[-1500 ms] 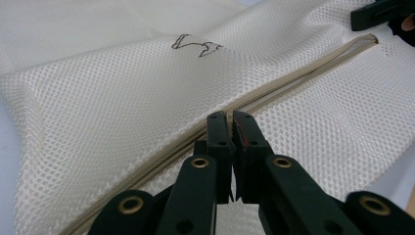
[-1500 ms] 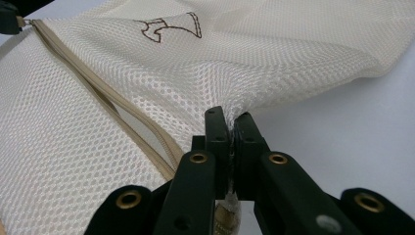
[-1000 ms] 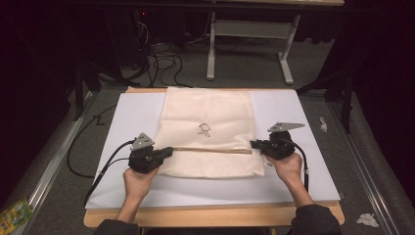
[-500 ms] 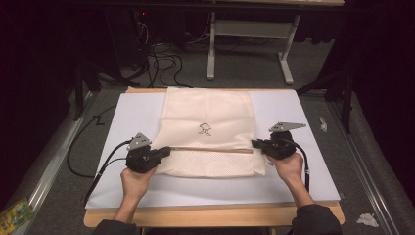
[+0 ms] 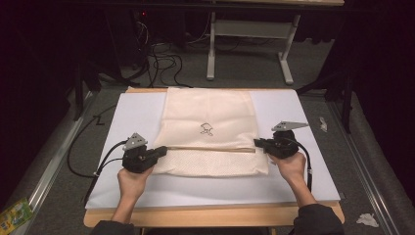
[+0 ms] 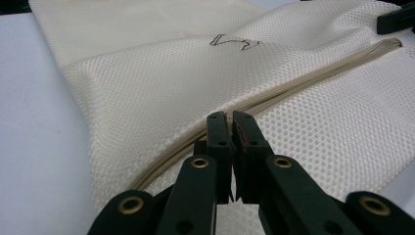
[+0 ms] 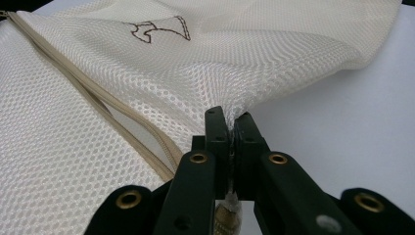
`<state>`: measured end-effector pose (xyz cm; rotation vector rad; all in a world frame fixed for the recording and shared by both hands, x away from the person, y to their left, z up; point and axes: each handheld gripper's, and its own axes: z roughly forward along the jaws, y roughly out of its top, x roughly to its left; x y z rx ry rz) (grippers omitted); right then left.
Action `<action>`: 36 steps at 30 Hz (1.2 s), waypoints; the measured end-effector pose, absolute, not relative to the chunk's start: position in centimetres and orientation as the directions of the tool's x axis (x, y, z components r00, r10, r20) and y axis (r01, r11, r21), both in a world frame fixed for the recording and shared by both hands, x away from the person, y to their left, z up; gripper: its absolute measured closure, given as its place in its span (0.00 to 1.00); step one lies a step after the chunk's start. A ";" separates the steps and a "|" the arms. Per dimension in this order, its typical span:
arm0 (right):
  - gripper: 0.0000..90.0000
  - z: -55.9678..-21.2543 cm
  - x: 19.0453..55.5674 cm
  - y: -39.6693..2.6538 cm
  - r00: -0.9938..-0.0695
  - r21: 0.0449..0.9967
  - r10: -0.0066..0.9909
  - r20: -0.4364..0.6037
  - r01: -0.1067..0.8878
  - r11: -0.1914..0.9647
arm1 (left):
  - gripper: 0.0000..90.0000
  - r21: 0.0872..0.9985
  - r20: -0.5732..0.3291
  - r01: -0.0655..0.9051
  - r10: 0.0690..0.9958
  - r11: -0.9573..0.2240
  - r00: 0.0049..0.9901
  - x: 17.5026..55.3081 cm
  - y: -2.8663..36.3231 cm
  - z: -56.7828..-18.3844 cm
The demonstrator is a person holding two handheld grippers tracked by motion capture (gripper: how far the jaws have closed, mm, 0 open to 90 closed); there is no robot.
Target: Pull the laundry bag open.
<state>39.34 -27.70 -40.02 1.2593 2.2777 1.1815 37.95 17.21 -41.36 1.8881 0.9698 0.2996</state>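
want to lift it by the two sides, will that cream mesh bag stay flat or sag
The mesh bag will probably sag: its thin netting already puckers where the right gripper pinches it. It looks light and lies flat, apparently empty. The zipper band may stay slightly stiffer.

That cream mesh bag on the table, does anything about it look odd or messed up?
Nothing damaged. The mesh bag lies flat on the white sheet, each side pinched by a tool at the zipper line.

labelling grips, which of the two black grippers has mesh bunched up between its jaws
The right gripper: the cream mesh laundry bag puckers into its shut jaws at the zip's end. The left gripper pinches the bag flat, at the zip line.
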 end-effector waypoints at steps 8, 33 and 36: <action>0.99 -40.1 39.3 -27.7 -0.576 0.767 0.807 0.132 0.575 0.285 | 0.97 0.840 -0.188 0.496 0.738 -0.222 0.648 38.0 17.4 -41.3; 0.99 -40.2 39.3 -29.1 -0.552 0.768 0.824 0.130 0.582 0.268 | 0.97 0.839 -0.188 0.503 0.755 -0.209 0.628 38.0 18.6 -41.3; 0.99 -40.2 39.3 -29.1 -0.550 0.768 0.825 0.128 0.582 0.268 | 0.97 0.839 -0.192 0.504 0.753 -0.208 0.629 38.1 18.6 -41.3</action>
